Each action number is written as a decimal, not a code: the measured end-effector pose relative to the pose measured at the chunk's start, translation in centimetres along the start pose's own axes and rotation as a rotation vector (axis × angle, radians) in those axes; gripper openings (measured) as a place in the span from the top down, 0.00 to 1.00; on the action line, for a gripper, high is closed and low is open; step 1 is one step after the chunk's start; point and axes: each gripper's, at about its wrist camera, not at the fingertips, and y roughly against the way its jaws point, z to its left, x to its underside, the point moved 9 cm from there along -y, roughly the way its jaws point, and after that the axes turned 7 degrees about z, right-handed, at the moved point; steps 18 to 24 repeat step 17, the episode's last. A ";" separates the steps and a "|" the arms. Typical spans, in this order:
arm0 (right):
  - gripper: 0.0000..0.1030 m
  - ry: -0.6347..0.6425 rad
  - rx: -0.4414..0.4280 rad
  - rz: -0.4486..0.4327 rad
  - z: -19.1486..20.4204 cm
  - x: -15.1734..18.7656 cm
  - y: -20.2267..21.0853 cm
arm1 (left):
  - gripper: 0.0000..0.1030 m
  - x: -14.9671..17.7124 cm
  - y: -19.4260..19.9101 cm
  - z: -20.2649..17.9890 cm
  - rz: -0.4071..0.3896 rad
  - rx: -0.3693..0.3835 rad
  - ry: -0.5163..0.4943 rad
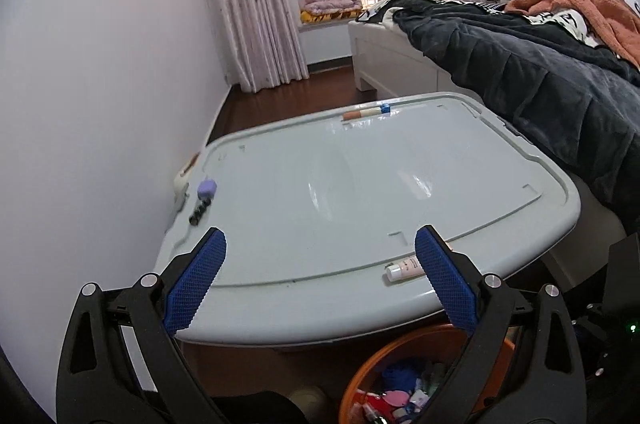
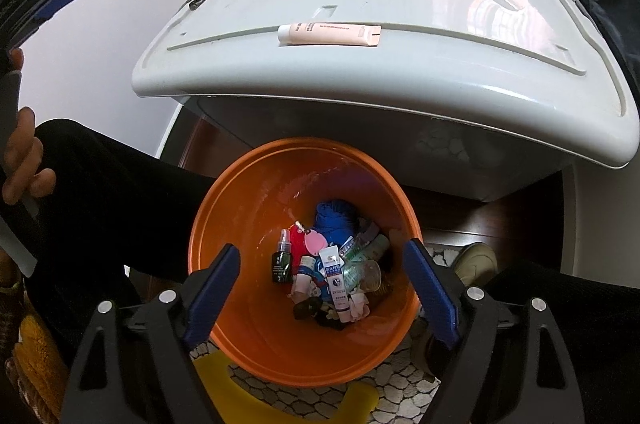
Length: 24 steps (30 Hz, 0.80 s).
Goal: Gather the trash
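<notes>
Orange bin [image 2: 240, 224] of trash sits on the floor below the grey lid's [image 1: 280, 183] near edge, where a tube [image 2: 330, 34] lies, while both left gripper [image 1: 320, 276] and right gripper [image 2: 322, 288] fingers stand apart, empty.

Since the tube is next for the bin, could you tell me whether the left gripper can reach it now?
Probably yes: the left gripper is open and empty over the lid, and the tube lies uncovered at the near edge beside its right finger.
</notes>
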 end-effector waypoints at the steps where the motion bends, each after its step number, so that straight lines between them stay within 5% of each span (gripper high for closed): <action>1: 0.20 0.000 0.000 0.000 0.0 0.0 0.0 | 0.10 -0.1 0.0 -0.1 -0.002 -0.006 -0.006; 24: 0.17 0.001 -0.002 -0.002 -0.1 0.2 -0.1 | 0.10 -1.3 -0.2 -1.6 0.016 0.019 -0.032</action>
